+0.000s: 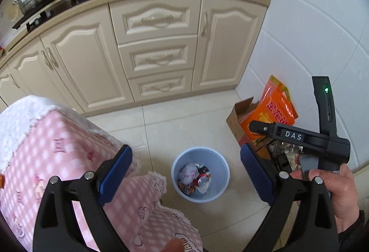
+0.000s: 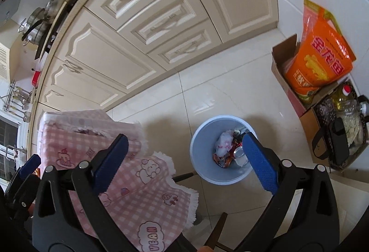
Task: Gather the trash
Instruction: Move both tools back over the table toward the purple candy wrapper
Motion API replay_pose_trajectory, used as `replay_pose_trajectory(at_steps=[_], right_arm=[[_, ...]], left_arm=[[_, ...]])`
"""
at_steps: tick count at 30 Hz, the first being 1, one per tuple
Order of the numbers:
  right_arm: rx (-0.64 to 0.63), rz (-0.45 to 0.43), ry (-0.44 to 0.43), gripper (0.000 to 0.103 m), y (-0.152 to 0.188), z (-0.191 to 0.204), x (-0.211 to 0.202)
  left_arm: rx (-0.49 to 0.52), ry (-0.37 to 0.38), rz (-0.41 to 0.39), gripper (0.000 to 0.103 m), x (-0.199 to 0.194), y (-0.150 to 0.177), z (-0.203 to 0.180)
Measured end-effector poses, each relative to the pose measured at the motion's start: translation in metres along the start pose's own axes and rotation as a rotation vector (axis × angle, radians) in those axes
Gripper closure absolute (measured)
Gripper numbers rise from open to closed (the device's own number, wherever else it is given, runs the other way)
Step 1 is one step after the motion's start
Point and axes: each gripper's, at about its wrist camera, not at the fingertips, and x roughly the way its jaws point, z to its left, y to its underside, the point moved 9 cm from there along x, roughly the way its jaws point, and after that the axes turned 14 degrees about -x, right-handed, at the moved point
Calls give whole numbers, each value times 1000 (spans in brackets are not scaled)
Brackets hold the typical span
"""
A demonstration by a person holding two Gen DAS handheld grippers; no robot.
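One crushed can [image 1: 203, 181] lies mouth-up in the bin [image 1: 222, 187].

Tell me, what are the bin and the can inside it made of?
The bin looks like plastic: smooth, pale blue, thin even rim. The can looks like metal, probably aluminium: shiny silver top. It is small, so that is partly a guess.

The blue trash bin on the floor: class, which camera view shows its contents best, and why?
The left wrist view: the blue trash bin sits unobstructed between the open fingers, its wrappers and crushed can visible. In the right wrist view, the right gripper's blue finger pad overlaps the bin's rim and hides some contents.
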Motion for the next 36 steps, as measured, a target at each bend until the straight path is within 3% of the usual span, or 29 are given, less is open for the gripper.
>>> replay_pose_trajectory(at_steps=[10,23,28,36], right_arm=[[-112,-102,-18,6,-30,68,-51],[-340,-199,-148,6,-55,218,-94],[-442,-227,-220,6,-57,284,-106],[-622,-251,-328,6,-47,386,-119]], left_arm=[[-50,25,-148,10,-80,-19,25],[-213,-37,-361,10,-193,-30,111],[-313,-79,-447,10,-236,-28,156],[-433,-213,-558,10,-298,-12,237]])
